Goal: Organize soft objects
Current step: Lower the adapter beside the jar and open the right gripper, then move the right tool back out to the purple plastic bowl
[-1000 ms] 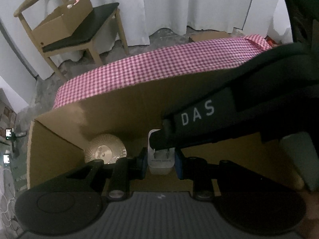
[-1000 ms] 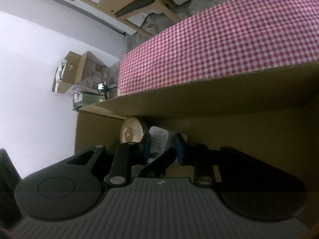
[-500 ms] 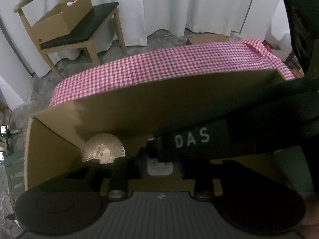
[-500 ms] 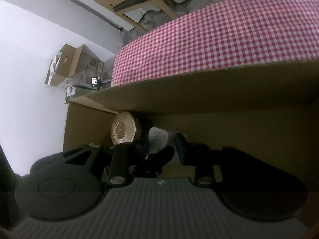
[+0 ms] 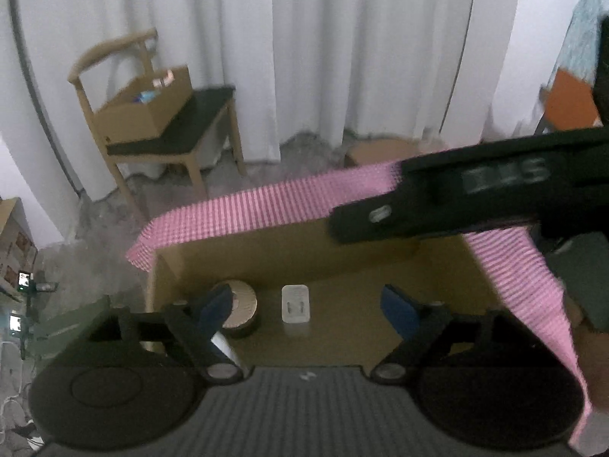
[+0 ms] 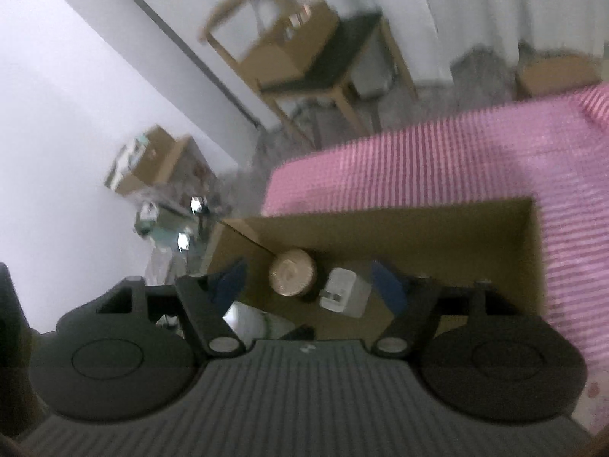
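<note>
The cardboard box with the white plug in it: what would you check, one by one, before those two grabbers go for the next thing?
1. White charger released, lying on the cardboard box floor: ok.
2. Left gripper open and empty, jaws just opened: ok.
3. Right gripper open and empty, jaws just opened: ok.
4. Round roll beside the charger, undisturbed: ok.
5. Next soft object located: cannot tell, none shows.
6. Checked cloth free of the grippers: cannot tell.
</note>
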Demonstrator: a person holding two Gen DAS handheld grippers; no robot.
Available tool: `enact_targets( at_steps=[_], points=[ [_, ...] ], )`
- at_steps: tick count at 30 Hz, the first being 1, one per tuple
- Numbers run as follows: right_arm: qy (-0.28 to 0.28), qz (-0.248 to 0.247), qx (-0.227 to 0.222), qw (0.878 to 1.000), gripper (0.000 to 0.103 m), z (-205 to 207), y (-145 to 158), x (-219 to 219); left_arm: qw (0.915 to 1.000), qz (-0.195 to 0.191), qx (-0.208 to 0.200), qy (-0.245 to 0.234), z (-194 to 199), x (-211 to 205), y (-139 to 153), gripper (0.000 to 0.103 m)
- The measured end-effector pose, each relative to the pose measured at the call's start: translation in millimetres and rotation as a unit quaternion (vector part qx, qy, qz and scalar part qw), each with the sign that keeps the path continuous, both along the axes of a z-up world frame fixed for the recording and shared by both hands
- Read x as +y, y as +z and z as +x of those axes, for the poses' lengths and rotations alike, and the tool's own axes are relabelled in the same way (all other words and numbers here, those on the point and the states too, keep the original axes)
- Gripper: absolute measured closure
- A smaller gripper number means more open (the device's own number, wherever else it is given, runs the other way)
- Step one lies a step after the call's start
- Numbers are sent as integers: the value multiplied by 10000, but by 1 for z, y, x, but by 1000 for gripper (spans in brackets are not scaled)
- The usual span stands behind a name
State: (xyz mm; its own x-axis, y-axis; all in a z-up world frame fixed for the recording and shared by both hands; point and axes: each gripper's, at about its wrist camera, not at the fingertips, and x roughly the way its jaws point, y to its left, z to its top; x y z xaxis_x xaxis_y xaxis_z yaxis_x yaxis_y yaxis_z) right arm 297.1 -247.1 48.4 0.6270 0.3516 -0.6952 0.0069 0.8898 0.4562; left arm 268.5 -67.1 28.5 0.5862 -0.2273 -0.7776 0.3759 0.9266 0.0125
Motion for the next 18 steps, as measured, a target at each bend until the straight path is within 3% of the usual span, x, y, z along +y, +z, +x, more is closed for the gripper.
enact_targets(
  at_steps=[7, 9, 14, 18],
  points=[
    [-195, -459, -950, 9942, 1, -115, 64, -1, 9985, -320, -437, 34, -91, 35, 38, 8],
    [-297, -719, -1079, 9911, 1, -149, 69, 0, 9984, -370, -419, 124, -116, 45, 36, 8],
    [-484, -1282, -871, 9867, 1, -220, 47, 8, 9985, -431, -221, 263, -170, 58, 8, 8],
    [-649, -1157, -364, 9905, 1, -255, 4, 15, 9997, -212, 11, 134, -198, 53, -31, 8]
  ],
)
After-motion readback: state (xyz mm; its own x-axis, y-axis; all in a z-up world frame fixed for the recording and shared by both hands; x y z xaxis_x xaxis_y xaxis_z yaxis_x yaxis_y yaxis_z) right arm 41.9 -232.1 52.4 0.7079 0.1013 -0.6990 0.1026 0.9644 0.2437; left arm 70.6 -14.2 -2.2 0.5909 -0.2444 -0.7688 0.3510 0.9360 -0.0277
